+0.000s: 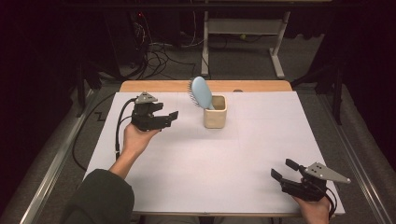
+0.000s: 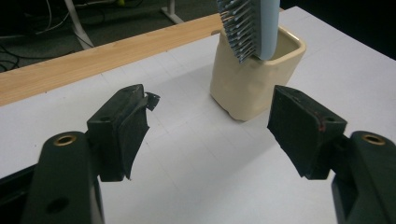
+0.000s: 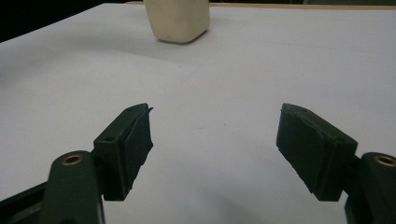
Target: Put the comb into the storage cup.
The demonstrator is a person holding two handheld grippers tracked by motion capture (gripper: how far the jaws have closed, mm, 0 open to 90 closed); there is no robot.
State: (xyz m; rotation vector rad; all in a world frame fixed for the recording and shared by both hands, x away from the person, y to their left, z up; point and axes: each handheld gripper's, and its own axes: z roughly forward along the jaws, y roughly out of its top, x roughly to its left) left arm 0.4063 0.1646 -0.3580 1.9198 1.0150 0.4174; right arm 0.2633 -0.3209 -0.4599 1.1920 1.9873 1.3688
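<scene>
Fingers first: the left gripper point(image 1: 173, 115) has its two black pads point(image 2: 128, 128) spread wide with nothing between them, and the right gripper point(image 1: 284, 169) stands the same way, jaws apart over bare white table cover point(image 3: 224, 84). Neither pinches anything.

Just ahead of the left gripper's parted jaws stands the cream cup point(image 2: 252, 81), a squarish, slightly lumpy pot near the far middle of the table. In it sits the blue hairbrush point(image 1: 201, 92) — handle down inside the cup, bristled head sticking up and leaning toward the left, over the cup's rim. From the left gripper view the bristles point(image 2: 238, 28) face the camera and the cup lies near but apart from the pads.

The right gripper rests low at the near right corner, well apart from the cup, pointed roughly toward it across the sheet.

Judging by how things lie, the main work looks done: the brush is lodged in the cup and both grippers are empty. What may be left is small — drawing the left hand point(image 1: 135, 140) clear of the cup without knocking the overhanging head.
</scene>
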